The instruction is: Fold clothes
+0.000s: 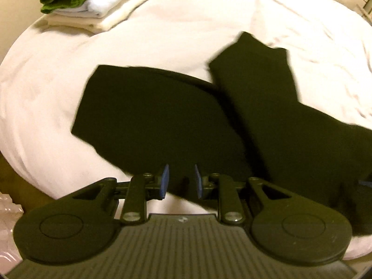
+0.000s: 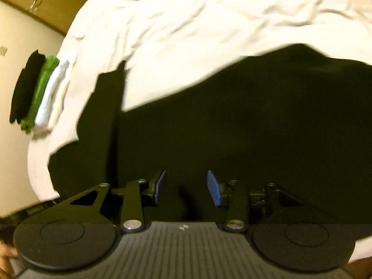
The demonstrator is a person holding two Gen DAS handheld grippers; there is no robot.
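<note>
A black garment (image 1: 148, 116) lies spread on the white bed sheet (image 1: 186, 23), with one long dark part (image 1: 267, 107) laid at an angle across its right side. My left gripper (image 1: 181, 181) hovers over the garment's near edge. Its blue pads (image 1: 165, 181) stand a little apart with nothing pinched between them. In the right wrist view the same black garment (image 2: 232, 127) fills the lower half of the picture. My right gripper (image 2: 187, 187) is above it, open wider, with only dark cloth showing behind the gap.
A stack of folded clothes (image 1: 76, 0), black and green over white, sits at the far left corner of the bed; it also shows in the right wrist view as the stack (image 2: 39, 93). Rumpled white sheet (image 2: 186, 23) lies beyond the garment. A hand (image 2: 5, 258) shows at the lower left.
</note>
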